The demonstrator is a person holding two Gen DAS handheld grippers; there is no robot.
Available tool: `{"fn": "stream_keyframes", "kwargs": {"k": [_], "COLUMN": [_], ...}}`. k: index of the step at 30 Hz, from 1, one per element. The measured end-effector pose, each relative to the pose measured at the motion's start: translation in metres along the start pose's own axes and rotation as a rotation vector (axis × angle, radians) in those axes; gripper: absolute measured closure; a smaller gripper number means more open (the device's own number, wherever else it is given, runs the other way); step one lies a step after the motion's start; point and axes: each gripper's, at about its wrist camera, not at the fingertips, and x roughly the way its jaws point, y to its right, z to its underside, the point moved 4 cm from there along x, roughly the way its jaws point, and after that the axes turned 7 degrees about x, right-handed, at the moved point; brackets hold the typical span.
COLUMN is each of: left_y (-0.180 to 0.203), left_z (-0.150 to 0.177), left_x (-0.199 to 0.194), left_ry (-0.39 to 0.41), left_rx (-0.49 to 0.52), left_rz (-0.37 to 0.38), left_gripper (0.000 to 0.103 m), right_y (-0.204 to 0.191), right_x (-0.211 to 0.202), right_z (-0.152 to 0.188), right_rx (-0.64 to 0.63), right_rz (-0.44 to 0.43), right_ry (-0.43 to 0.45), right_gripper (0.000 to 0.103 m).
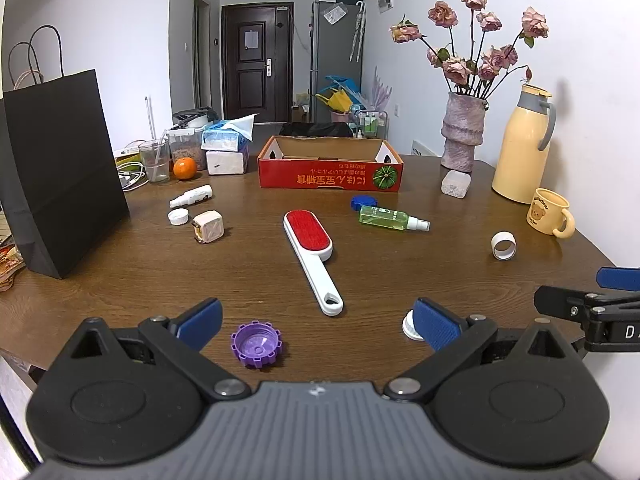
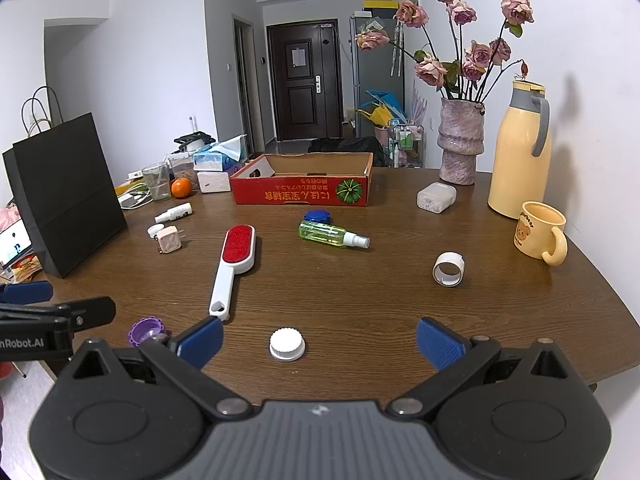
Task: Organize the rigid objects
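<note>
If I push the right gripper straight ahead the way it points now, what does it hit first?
Most likely the white ribbed cap lying on the table between the open jaws of the right gripper. Depth is hard to judge, so it may land on bare wood just past it.

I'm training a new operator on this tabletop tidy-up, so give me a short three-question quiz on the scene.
1. True or false: the red cardboard box is open at the top.
2. Which cap lies nearest the right gripper: A) purple cap B) white cap C) blue cap?
3. Fill in: the lint brush points its red pad toward the ____.

Key: 1 true. 2 B. 3 box.
</note>
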Motion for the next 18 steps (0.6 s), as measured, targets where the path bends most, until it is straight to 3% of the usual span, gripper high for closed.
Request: {"fn": "stream_keyframes", "kwargs": {"k": [18], "left_y": [-0.0001], "left_z": [0.0007], "left_x": [-0.0006], "left_ry": [0.001], "left_rx": [-0.002], "left_rz": [0.002], "left_gripper": [0.000], "right_y": [-0.0030], "right_x": [-0.0021], "right_z": [-0.0037], "right_rx": [-0.004], "right_rz": [0.002], "right_ry": [-0.001], "right_gripper": [0.000]}}
